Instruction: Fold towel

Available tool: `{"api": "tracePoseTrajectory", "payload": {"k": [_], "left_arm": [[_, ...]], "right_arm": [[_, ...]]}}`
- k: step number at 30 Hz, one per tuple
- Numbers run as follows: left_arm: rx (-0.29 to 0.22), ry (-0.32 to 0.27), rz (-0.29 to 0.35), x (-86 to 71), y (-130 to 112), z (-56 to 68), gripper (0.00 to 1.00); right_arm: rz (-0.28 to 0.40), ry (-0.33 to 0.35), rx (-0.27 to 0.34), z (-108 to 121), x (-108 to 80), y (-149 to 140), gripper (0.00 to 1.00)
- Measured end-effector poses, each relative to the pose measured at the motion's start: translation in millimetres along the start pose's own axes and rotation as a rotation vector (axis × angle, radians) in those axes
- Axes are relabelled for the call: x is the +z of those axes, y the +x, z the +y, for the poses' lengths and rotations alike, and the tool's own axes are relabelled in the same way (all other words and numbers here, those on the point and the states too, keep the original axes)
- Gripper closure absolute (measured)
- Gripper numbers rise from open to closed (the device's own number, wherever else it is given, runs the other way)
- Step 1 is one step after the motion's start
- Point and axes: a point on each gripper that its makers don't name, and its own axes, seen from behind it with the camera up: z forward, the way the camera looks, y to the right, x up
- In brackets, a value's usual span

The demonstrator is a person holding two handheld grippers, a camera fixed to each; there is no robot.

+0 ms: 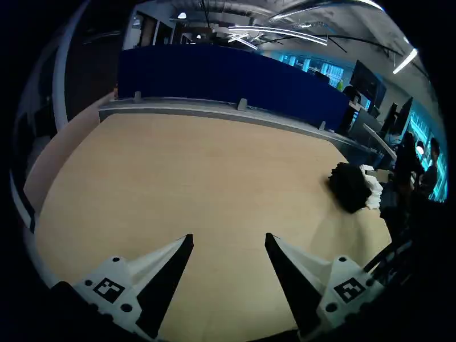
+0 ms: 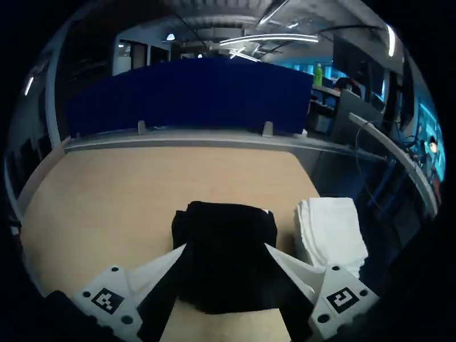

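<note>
A folded black towel [image 2: 225, 239] lies on the wooden table [image 2: 102, 188] near its right edge. My right gripper [image 2: 226, 248] is open, with one finger on each side of the towel's near end. A folded white towel stack [image 2: 330, 233] sits just to the right of the black one. In the left gripper view the black towel [image 1: 350, 185] and the white stack [image 1: 373, 191] appear far off at the right edge of the table [image 1: 171, 171]. My left gripper [image 1: 228, 236] hangs open over bare wood with nothing between its fingers.
A blue divider panel [image 1: 228, 74] on a grey rail runs along the table's far edge, and it is also in the right gripper view [image 2: 188, 94]. Desks, monitors and people [image 1: 419, 165] stand beyond the table's right side. The table drops off just right of the white stack.
</note>
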Motion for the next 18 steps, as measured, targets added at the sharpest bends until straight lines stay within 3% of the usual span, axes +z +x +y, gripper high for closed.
{"api": "tracePoseTrajectory", "payload": {"k": [6, 11, 18], "left_arm": [[-0.002, -0.010, 0.028, -1.5, 5, -7.8, 0.06], [-0.003, -0.017, 0.062, -1.2, 16, -17.0, 0.07], [0.006, -0.023, 0.116, 2.3, 37, -30.9, 0.06]], "right_arm": [[0.139, 0.012, 0.030, -34, -36.0, 31, 0.14], [0.272, 0.036, 0.051, -78, -77.4, 54, 0.13], [0.333, 0.085, 0.051, -150, -115.1, 61, 0.12]]}}
